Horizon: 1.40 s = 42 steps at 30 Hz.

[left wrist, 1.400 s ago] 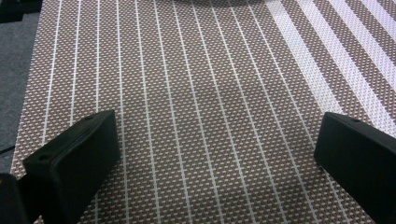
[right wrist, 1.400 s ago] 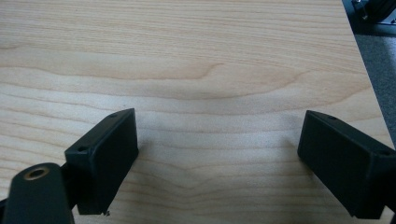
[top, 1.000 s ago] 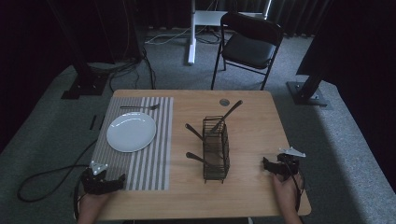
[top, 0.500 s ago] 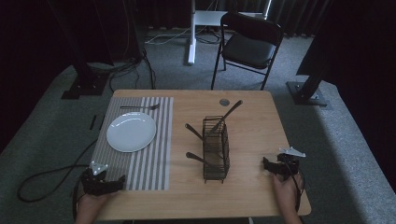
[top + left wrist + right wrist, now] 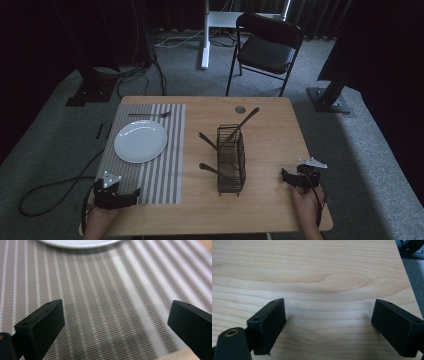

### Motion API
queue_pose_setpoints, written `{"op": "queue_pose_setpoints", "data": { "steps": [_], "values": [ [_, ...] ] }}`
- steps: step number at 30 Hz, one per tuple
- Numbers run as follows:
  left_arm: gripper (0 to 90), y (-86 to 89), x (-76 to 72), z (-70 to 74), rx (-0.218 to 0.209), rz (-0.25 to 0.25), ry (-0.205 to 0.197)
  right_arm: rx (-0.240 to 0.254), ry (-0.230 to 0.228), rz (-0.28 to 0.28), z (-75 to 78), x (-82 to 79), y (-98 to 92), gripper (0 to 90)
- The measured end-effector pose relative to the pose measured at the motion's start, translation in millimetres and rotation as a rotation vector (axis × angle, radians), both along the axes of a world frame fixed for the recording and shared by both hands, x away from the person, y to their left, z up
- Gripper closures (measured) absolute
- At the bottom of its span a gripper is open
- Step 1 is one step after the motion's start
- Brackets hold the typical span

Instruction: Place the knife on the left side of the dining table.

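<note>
Wooden desk (image 5: 270, 125) grain is running under your right gripper (image 5: 328, 322), which is resting near the near right corner with its fingers (image 5: 268, 322) spread wide and gripping nothing. Your left gripper (image 5: 115, 322) is sitting over the striped placemat (image 5: 165, 170) at the near left corner, fingers (image 5: 42, 325) likewise wide apart and empty, with the white plate (image 5: 140, 141) just ahead of it. A fork (image 5: 149, 115) is already lying on the placemat beyond the plate, toward the far edge.

Nearest your right hand is the wire cutlery basket (image 5: 231, 160), standing upright mid-desk with dark handles poking out of it. Judging by this layout, you are setting the place, so a utensil from the basket looks like the next pick. Approach along the handle's lean, close on the handle well above the wire rim, and lift along that lean so the basket is not tipping or dragging.
</note>
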State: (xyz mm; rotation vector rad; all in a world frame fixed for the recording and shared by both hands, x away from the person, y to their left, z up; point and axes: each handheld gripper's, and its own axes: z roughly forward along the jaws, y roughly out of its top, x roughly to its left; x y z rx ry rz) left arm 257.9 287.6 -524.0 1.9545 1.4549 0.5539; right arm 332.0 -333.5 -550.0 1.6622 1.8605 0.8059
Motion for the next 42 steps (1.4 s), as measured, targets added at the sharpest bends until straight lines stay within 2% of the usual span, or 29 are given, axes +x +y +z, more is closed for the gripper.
{"op": "queue_pose_setpoints", "data": {
  "steps": [4,5,15,18,25,26,32,42],
  "values": [
    [2.9,-7.1,-1.3,7.3,-0.031,-0.028,-0.018,0.000,0.000,0.000,0.0,0.0,0.0,11.7],
    [3.0,-12.0,-1.3,13.1,-0.040,-0.040,-0.031,0.000,0.000,0.000,0.0,0.0,0.0,11.7],
    [3.0,-29.9,1.8,25.9,-0.032,-0.111,-0.047,0.000,0.000,0.000,0.0,0.0,0.0,11.7],
    [3.0,-39.5,0.5,32.2,-0.042,-0.137,-0.068,0.000,0.000,0.000,0.0,0.0,0.0,11.7],
    [3.0,-51.5,-1.2,39.8,-0.063,-0.185,-0.083,0.000,0.000,0.000,0.0,0.0,0.0,11.7],
    [3.0,-55.1,-1.8,43.0,-0.060,-0.208,-0.086,0.000,0.000,0.000,0.0,0.0,0.0,11.7],
    [3.0,-67.8,-3.4,55.5,-0.075,-0.267,-0.105,0.001,0.000,0.000,0.0,0.0,0.0,11.7],
    [3.0,-88.3,-5.8,73.4,-0.063,-0.333,-0.138,0.001,0.000,0.000,0.0,0.0,0.0,11.7]
  ]
}}
